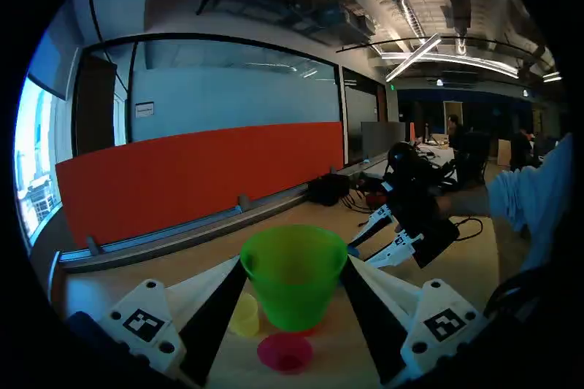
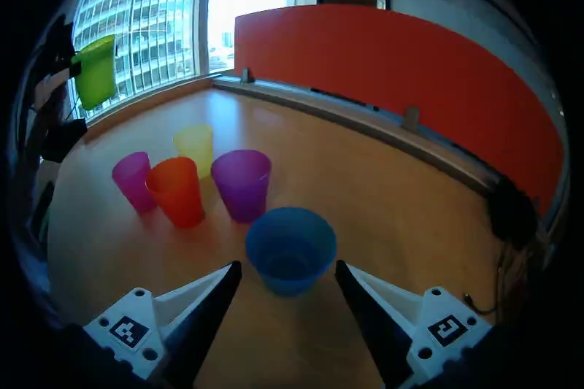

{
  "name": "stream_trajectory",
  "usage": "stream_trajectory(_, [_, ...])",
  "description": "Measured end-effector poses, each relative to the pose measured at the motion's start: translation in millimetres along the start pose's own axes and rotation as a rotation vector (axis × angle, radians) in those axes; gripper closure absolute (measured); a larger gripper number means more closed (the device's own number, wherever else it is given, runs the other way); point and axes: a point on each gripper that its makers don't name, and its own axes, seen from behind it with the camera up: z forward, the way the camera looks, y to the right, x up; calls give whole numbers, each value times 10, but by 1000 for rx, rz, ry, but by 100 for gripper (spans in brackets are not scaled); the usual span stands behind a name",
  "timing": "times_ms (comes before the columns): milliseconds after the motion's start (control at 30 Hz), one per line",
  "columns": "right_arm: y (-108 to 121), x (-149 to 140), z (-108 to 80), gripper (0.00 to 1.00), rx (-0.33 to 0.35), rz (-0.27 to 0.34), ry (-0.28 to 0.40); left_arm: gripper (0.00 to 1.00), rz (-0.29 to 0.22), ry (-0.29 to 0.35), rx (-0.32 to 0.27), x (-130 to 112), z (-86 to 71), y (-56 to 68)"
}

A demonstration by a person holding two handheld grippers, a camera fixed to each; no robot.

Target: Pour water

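My left gripper [image 1: 293, 265] is shut on a green cup [image 1: 294, 283] and holds it upright above the table. In the right gripper view the same green cup [image 2: 95, 71] hangs at the far left. A blue cup [image 2: 290, 250] stands on the wooden table [image 2: 409, 206], with my right gripper [image 2: 287, 265] open and one finger on each side of its lower part. In the left gripper view, the right gripper [image 1: 361, 250] shows to the right, held by a hand with a light sleeve [image 1: 533, 199].
Beyond the blue cup stand a purple cup [image 2: 241, 183], an orange cup [image 2: 177, 189], a pink cup [image 2: 133, 180] and a yellow cup [image 2: 194, 144]. An orange partition [image 2: 409, 75] runs along the table's far edge. Black cables [image 2: 511, 217] lie at the right.
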Motion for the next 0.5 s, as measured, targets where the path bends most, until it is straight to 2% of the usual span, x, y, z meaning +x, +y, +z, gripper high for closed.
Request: stream_trajectory(500, [31, 0, 272, 0, -7, 13, 1, 12, 10, -8, 32, -31, -208, -107])
